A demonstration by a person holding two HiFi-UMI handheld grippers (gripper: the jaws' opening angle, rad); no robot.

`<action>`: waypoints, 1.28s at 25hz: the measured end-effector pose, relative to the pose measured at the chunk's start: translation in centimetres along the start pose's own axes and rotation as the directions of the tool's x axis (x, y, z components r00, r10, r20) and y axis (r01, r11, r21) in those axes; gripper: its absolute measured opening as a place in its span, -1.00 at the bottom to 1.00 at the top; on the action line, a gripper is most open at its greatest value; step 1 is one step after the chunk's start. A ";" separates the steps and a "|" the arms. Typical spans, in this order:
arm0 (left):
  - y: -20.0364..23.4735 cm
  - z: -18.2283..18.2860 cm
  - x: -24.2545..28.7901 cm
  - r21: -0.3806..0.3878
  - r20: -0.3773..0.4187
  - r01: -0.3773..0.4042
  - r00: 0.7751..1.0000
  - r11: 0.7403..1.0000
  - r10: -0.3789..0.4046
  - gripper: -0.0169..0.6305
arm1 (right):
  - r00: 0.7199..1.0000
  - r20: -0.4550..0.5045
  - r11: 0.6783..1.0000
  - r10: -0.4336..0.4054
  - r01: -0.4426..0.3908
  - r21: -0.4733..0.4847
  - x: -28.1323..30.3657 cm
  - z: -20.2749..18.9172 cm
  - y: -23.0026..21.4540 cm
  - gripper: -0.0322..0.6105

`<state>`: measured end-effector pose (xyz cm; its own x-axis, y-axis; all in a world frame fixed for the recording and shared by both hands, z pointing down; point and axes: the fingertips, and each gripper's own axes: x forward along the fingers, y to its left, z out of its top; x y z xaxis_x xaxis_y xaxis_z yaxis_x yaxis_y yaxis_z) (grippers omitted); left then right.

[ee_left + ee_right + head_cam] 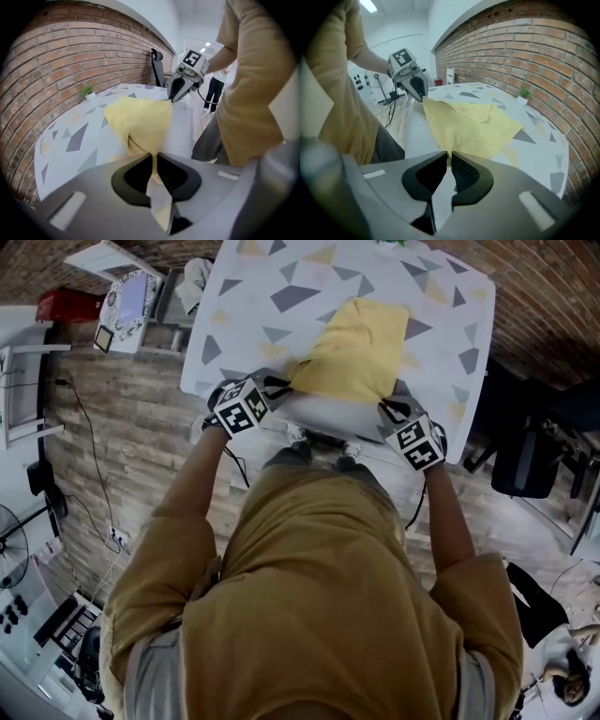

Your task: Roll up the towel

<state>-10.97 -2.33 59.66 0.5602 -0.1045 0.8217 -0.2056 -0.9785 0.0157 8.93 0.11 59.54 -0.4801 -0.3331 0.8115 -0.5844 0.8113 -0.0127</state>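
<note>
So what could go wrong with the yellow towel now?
The left claw and right claw each pinch only a thin bit of the towel, so it might slip out. Part of it lies folded over, so the roll could turn lumpy.

We lose the corners of the towel [356,348] inside both jaws; the worktop [246,310] is cut off by the head view's top edge.

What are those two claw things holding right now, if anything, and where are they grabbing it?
Both hold the yellow towel by its near edge: the left gripper pinches its near left corner, and the right gripper pinches its near right corner.
</note>
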 end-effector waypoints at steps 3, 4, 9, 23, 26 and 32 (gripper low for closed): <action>0.3 0.6 -0.8 -0.007 -0.006 0.069 0.998 0.998 -0.069 -0.66 | 0.999 0.015 0.999 0.036 -0.036 0.023 -1.2 1.8 -0.8 -0.79; 0.5 0.8 -0.9 -0.016 -0.010 0.096 0.995 0.995 -0.096 -0.66 | 0.998 0.010 0.998 0.057 -0.057 0.031 -1.3 2.2 -1.0 -0.79; 0.8 -0.1 -1.1 0.124 -0.233 0.211 0.956 0.970 -0.179 -0.66 | 0.989 -0.057 0.990 0.140 -0.139 0.018 -1.9 3.3 -2.0 -0.79; 1.4 0.8 -0.9 -0.030 -0.109 0.404 0.908 0.914 -0.405 -0.69 | 0.970 -0.022 0.963 0.241 -0.237 0.131 -2.3 3.5 -4.4 -0.79; 2.6 1.4 -1.2 -0.046 -0.119 0.447 0.885 0.893 -0.449 -0.69 | 0.961 -0.033 0.954 0.274 -0.268 0.131 -2.1 4.2 -5.4 -0.79; 6.3 2.1 0.3 -0.207 -0.053 0.449 0.882 0.869 -0.468 -0.69 | 0.955 -0.046 0.937 0.291 -0.275 0.217 0.1 4.3 -7.6 -0.79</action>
<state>-10.43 -8.93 58.84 0.5477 0.3753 0.7478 -0.0933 -0.8608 0.5003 10.53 -8.10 57.19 -0.5990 -0.0598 0.7985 -0.5573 0.7472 -0.3621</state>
